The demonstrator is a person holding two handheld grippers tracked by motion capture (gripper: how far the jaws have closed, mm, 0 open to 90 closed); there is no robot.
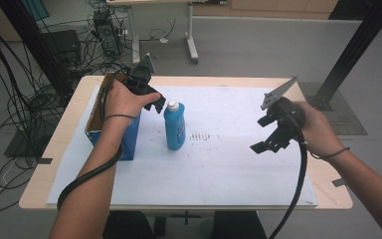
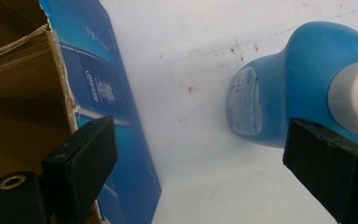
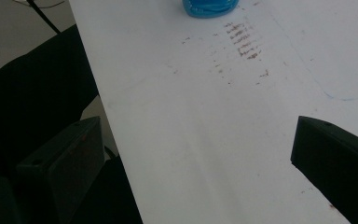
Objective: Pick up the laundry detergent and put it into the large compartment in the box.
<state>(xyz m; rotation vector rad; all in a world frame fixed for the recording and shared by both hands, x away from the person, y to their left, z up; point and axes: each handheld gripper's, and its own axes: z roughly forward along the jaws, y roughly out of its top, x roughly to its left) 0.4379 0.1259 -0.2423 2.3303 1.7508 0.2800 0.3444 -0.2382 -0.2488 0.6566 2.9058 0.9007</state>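
We hold our left gripper wide open, empty, just beside the blue bottle and the box near the tabletop's left edge; our right gripper hangs open, empty, near the right edge.

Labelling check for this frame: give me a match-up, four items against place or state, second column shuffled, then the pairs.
1. bottle
2. box
3. left hand-held gripper
4. right hand-held gripper

A. open, above the table's right side, nothing between the jaws
B. upright on the white sheet, white cap on
C. open, beside the bottle's cap
D. blue outside, at the table's left edge, top open

Pairs: 1-B, 2-D, 3-C, 4-A
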